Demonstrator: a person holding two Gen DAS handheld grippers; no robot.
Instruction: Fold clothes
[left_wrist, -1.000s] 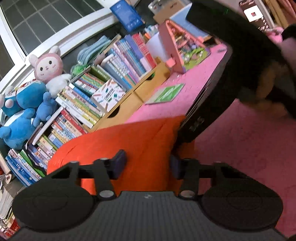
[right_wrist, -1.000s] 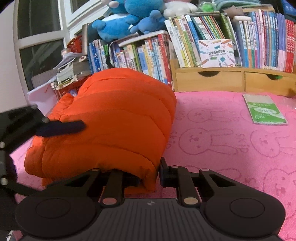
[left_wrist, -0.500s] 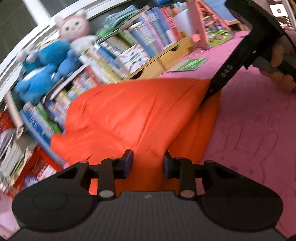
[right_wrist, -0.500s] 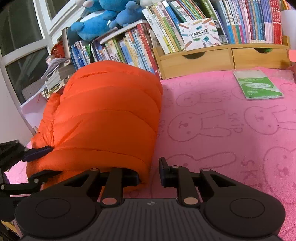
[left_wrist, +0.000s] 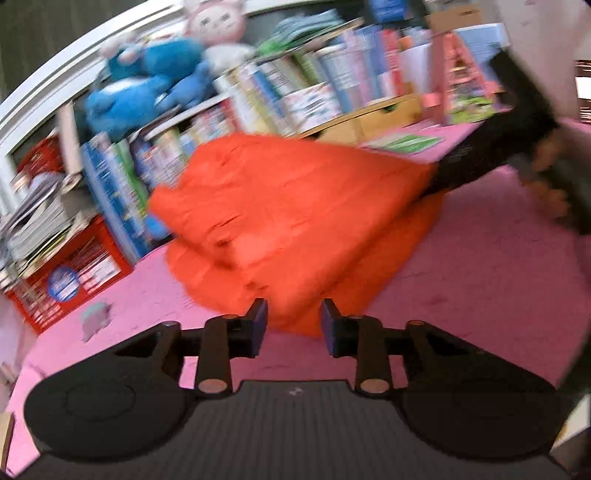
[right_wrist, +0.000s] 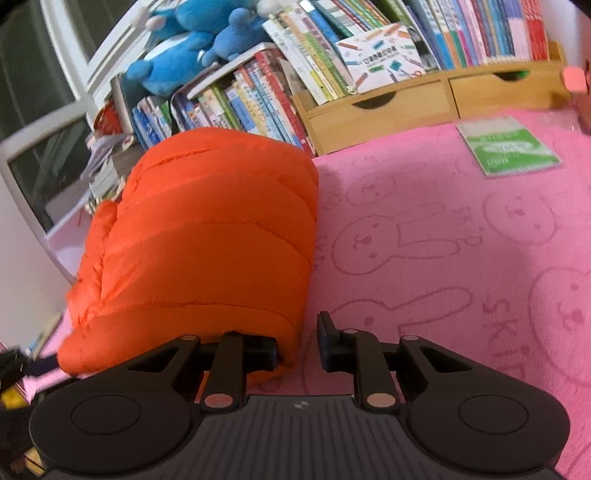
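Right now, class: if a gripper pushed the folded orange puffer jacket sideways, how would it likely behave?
The orange puffer jacket looks puffy and quilted, so probably light and squashy. Its stacked folds would likely spring open. It may drag on the pink towel.

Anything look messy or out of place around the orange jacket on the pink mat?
The orange jacket is folded but uneven: its lower layer sticks out crookedly. A green packet lies loose on the pink mat.

Bright orange quilted jacket (right_wrist: 207, 236) lies on a pink cover (right_wrist: 461, 258) patterned with darker pink rabbit outlines; blue plush toys (right_wrist: 177, 62) far left; green-and-white packet (right_wrist: 511, 147) far right.
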